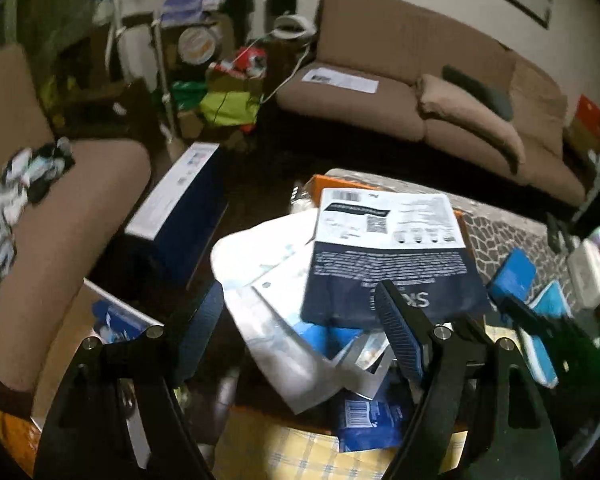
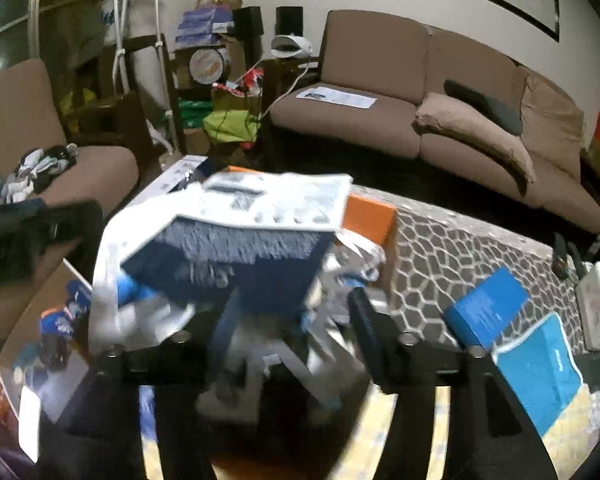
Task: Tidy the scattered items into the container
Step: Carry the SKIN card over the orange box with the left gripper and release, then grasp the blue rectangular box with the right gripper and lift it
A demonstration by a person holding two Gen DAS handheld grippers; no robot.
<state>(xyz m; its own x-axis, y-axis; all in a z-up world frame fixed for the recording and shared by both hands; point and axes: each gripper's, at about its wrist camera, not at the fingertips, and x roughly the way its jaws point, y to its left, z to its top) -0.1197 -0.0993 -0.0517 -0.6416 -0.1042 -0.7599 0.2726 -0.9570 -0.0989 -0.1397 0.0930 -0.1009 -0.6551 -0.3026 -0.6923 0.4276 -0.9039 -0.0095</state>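
Note:
A heap of packets lies ahead of both grippers. Topmost is a dark blue and white packet, over white pouches. An orange box shows behind the heap. My left gripper is open, its fingers wide apart over the near side of the heap, the right finger by the dark blue packet's edge. In the right wrist view the dark blue packet is blurred, with the orange box behind it. My right gripper stands open at the heap, its pads apart. A blue packet and a light blue pouch lie to the right.
The heap rests on a table with a honeycomb-patterned cloth. A white box sits at its right edge. A long blue and white carton leans beside a brown armchair. A brown sofa stands behind.

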